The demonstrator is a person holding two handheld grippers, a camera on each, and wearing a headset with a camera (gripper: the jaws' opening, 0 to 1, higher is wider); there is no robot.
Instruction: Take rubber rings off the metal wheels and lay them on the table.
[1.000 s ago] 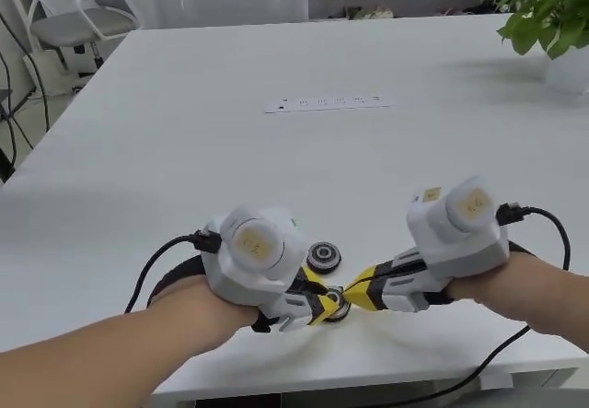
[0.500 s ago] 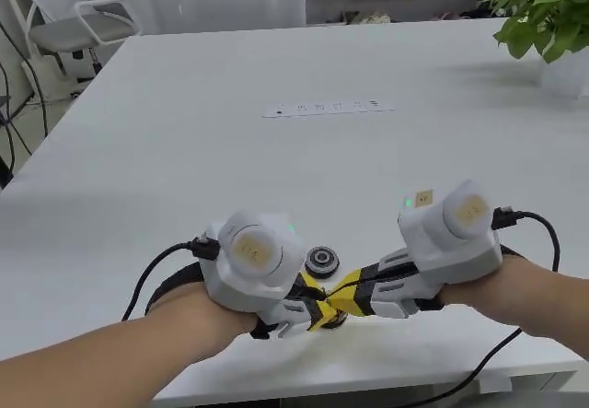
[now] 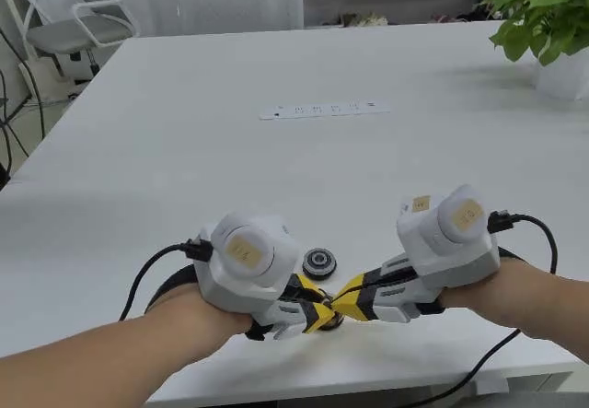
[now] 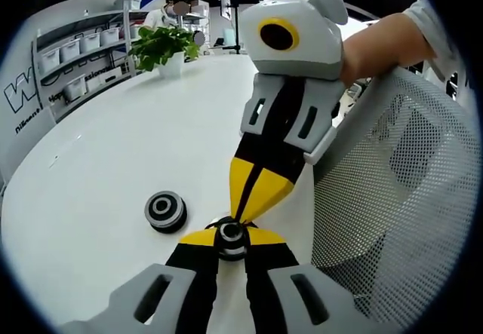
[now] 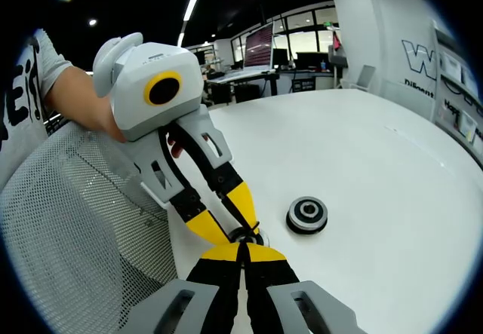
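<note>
Wheel (image 4: pixel 231 240) within left claw (image 4: pixel 231 234), against right claw (image 5: pixel 243 249).

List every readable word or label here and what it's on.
"W": large letter on the wall panel, rest cut off.
"Di...": smaller line below it, rest blurred.
Shirt print: cut off, unreadable.
Yellow stickers on left gripper and right gripper: too small to read.

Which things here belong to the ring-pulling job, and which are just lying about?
Job:
- held wheel, gripped by the left claw
- right claw, shut at its rim
- second wheel, lying free

Lying about:
- power strip
- potted plant
- office chair
</note>
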